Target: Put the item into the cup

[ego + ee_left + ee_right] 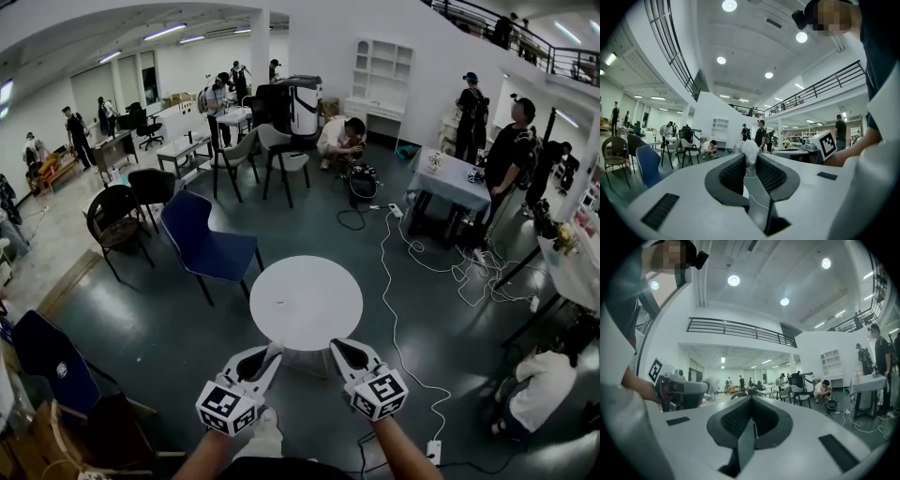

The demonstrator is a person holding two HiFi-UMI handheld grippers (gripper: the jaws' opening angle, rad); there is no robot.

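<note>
Head view: the left tongs (271, 353) and right tongs (337, 346) are held low and side by side, just short of a round white surface (305, 300).
Left tongs: clamped on the item (751, 151), a crumpled white wad pinched at the tips and poking up past them.
Right tongs: pressed together, with nothing between them.
Cup: I can't spot one in any view. The surface looks bare apart from a speck (279, 302) too small to make out.
Step in hand: by my reading, carrying the item towards wherever the cup stands.
Doing it well: find the cup first, bring the wad right over its mouth, and only then ease the squeeze.
Spare tongs: probably best used to steady the cup.
Risk: a light, soft wad may cling to a pad or drift aside.
</note>
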